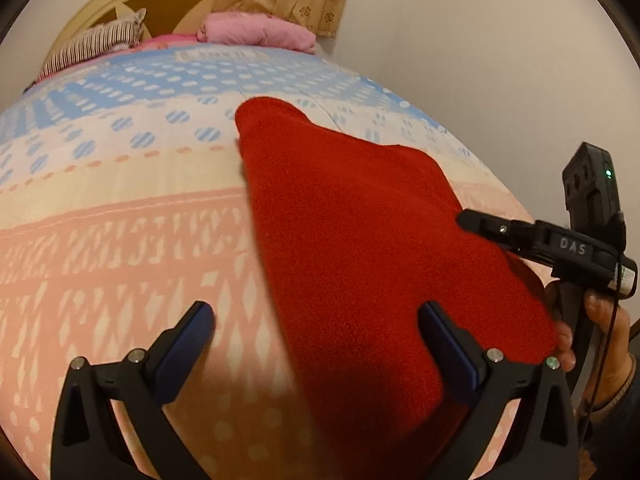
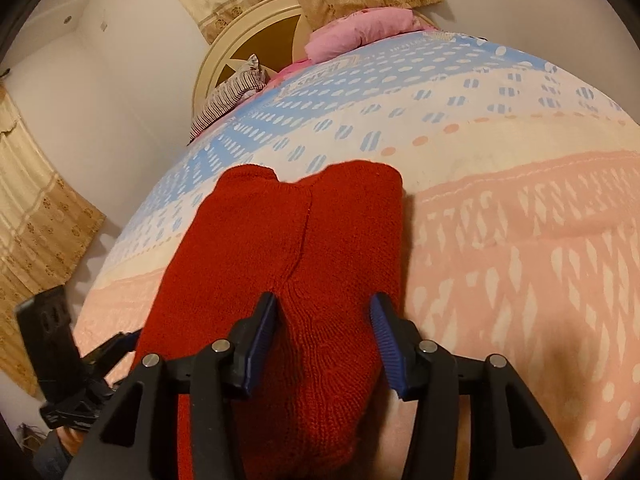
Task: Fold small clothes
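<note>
Right wrist view: a red knitted garment (image 2: 296, 264) lies on the patterned bed (image 2: 500, 240), soft and floppy, best pinched at its near hem, between released right tongs (image 2: 322, 332); left tongs (image 1: 316, 332) gape empty.

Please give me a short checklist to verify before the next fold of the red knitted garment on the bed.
1. Red garment lies flat on the bedspread: ok, no bunching visible.
2. Left gripper free: ok, jaws wide open, nothing pinched.
3. Right gripper has let go: ok, jaws apart, pads not pressing the knit that lies between them.
4. Near hem of the garment in view: cannot tell, it runs below both pictures.
5. Space for folding: ok, the striped pillow and pink bundle lie far up by the headboard.
</note>
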Motion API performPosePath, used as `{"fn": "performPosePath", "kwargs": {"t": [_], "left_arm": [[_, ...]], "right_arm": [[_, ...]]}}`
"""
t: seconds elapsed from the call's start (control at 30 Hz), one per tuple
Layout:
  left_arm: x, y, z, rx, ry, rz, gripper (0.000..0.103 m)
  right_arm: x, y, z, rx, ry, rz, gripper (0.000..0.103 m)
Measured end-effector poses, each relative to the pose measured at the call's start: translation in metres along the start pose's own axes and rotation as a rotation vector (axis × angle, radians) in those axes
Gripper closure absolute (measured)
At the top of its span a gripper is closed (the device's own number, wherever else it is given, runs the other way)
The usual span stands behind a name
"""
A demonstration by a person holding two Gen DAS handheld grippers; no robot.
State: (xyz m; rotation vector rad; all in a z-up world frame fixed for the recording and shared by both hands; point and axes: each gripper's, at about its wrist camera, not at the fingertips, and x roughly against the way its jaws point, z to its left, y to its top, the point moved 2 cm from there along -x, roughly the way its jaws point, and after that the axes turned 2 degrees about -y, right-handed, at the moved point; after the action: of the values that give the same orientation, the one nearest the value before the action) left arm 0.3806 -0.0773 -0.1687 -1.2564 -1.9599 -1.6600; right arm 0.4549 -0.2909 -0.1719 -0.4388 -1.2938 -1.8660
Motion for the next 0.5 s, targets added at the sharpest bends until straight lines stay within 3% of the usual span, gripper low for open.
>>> {"fn": "performPosePath", "kwargs": {"t": [0.1, 0.23, 0.37, 0.5], "left_arm": [[0.006, -0.003, 0.009, 0.05, -0.037, -0.016, 0.0], [0.007, -0.005, 0.008, 0.048, -0.029, -0.02, 0.0], [0.004, -0.005, 0.003, 0.029, -0.004, -0.011, 0.0], [0.003, -0.005, 0.002, 0.02, 0.003, -0.002, 0.0]], "right_arm": [[0.013, 0.005, 0.001, -0.005, 0.04, -0.059, 0.053], [0.021, 0.016, -0.014, -0.043, -0.001, -0.097, 0.05], [0.005, 0.025, -0.033, -0.103, -0.019, -0.014, 0.046], [-0.019, 0.031, -0.038, -0.133, 0.032, 0.078, 0.046]]}}
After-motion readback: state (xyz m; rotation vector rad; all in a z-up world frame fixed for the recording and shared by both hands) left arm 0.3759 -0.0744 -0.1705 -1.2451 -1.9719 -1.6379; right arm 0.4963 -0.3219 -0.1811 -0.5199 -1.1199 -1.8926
